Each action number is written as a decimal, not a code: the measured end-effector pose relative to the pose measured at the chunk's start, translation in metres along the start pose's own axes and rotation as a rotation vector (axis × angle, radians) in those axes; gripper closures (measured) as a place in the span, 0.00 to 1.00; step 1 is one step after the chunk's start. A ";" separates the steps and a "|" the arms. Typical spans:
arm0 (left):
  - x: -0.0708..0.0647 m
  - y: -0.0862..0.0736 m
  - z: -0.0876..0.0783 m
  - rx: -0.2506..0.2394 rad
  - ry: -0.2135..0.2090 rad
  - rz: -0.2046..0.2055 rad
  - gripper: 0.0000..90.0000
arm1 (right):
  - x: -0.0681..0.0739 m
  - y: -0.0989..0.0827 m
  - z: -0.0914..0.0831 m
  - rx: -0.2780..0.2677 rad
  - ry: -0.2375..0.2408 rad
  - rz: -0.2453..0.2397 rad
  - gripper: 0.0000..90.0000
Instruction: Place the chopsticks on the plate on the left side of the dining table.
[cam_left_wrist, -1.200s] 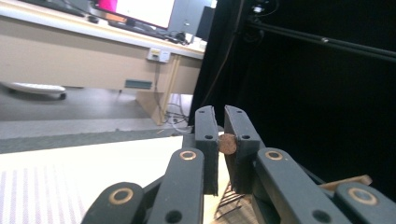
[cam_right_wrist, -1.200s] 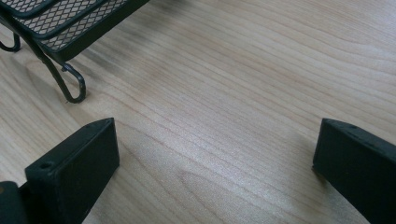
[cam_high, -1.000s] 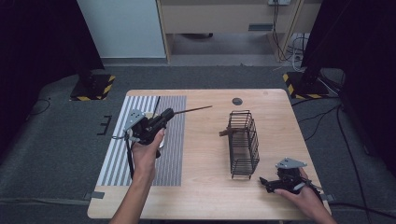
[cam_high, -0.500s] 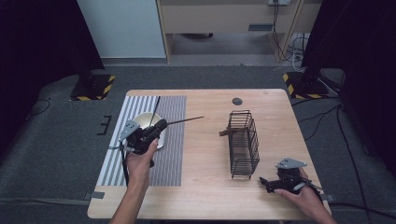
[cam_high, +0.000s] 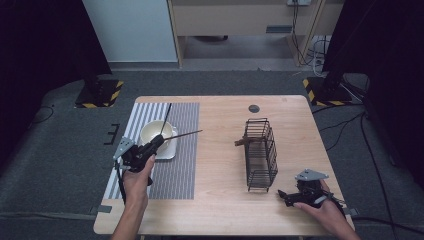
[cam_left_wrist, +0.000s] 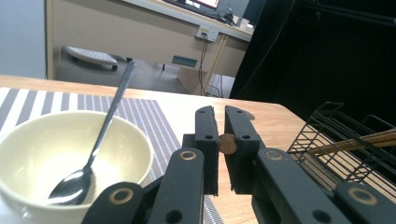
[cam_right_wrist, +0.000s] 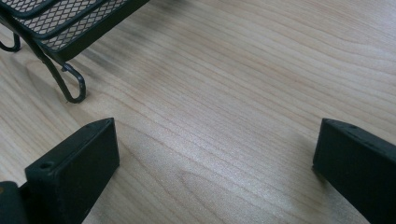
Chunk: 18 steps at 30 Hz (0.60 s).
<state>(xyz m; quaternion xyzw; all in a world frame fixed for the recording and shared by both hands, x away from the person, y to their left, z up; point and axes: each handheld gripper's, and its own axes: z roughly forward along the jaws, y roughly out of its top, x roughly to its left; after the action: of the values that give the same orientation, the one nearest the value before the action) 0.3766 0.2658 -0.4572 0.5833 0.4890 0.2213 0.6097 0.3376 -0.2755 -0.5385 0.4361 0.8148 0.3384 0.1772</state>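
Left gripper (cam_high: 159, 141) clamped on a chopstick (cam_high: 182, 134) just right of the bowl (cam_high: 155, 132); best lowered level onto the striped mat (cam_high: 182, 160), right gripper (cam_high: 286, 196) gaping wide, idle near the basket (cam_high: 261, 155).

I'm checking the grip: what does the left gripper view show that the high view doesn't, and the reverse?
Left gripper view: the round brown end of the chopstick pinched between the shut jaws of the left gripper, and the head of the spoon lying inside the bowl. High view: the chopstick's whole length pointing right over the striped mat, and the right gripper resting on the table. Both: bowl, spoon, striped mat, and the wire basket with sticks in it.
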 end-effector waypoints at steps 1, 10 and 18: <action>0.001 -0.001 -0.001 0.001 0.003 -0.004 0.93 | 0.000 0.000 0.000 0.000 0.000 -0.001 0.00; 0.008 -0.005 -0.007 0.010 0.015 -0.001 0.93 | 0.000 0.000 0.000 0.000 0.000 -0.002 0.00; 0.016 -0.009 -0.014 0.006 0.033 -0.020 0.93 | 0.000 0.000 0.000 0.000 -0.001 -0.001 0.00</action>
<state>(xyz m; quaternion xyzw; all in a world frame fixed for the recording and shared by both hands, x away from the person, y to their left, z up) 0.3685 0.2845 -0.4693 0.5763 0.5055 0.2231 0.6021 0.3376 -0.2755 -0.5385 0.4357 0.8150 0.3382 0.1778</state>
